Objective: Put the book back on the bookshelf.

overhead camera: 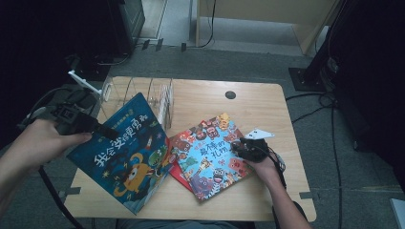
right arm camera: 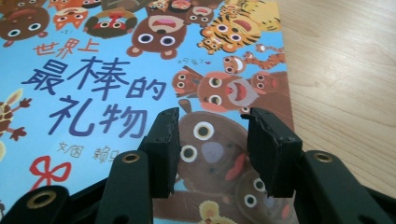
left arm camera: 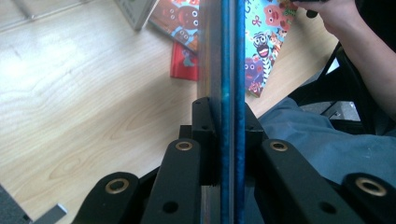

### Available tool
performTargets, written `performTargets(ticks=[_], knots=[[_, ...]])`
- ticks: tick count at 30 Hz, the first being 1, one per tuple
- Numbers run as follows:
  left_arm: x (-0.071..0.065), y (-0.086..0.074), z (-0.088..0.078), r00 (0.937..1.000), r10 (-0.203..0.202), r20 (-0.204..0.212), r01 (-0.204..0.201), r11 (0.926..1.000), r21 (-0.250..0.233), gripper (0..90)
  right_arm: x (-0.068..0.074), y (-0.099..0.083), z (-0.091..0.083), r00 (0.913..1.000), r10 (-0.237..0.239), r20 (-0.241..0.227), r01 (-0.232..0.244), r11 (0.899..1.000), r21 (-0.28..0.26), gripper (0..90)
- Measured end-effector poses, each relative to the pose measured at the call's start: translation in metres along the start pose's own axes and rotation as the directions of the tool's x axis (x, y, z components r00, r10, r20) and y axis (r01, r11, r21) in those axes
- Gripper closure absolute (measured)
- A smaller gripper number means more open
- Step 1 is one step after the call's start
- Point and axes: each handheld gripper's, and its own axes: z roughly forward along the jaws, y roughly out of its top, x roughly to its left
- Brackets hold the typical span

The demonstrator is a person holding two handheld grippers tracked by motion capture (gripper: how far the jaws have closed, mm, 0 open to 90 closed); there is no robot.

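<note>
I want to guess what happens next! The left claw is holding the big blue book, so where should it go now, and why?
Probably toward the wire rack. The left claw is shut on the dark blue book, lifted and tilted off the table, and the rack's slots stand just behind it. The right claw rests open over the light blue book, so that one likely waits.

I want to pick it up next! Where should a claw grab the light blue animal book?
Probably by the edge nearest the right claw. The light blue book lies flat on the table, its other side overlapping a red book, so slide one jaw under that free edge from the bare table side.
</note>
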Motion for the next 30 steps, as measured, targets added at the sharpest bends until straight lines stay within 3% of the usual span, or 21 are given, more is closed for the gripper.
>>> performTargets(ticks=[9,16,21,30], knots=[[0.021,-0.018,-0.012,0.9982,-0.060,0.001,0.060,0.9979,-0.023,83.7,0.001,0.001,0.004,1.0000,-0.005,-0.006,0.005,1.000,0.009,54.0],[0.038,-0.024,-0.019,0.9930,-0.117,0.016,0.118,0.9917,-0.052,83.6,0.001,0.001,0.004,1.0000,-0.007,-0.007,0.007,1.000,0.010,54.4],[0.057,-0.027,-0.024,0.9838,-0.177,0.030,0.178,0.9808,-0.079,83.7,0.001,0.001,0.004,0.9999,-0.012,-0.007,0.012,1.000,0.010,54.8],[0.085,-0.028,-0.036,0.9660,-0.258,0.013,0.257,0.9562,-0.140,83.4,0.001,0.001,0.004,0.9999,-0.014,-0.006,0.014,1.000,0.008,55.0]])
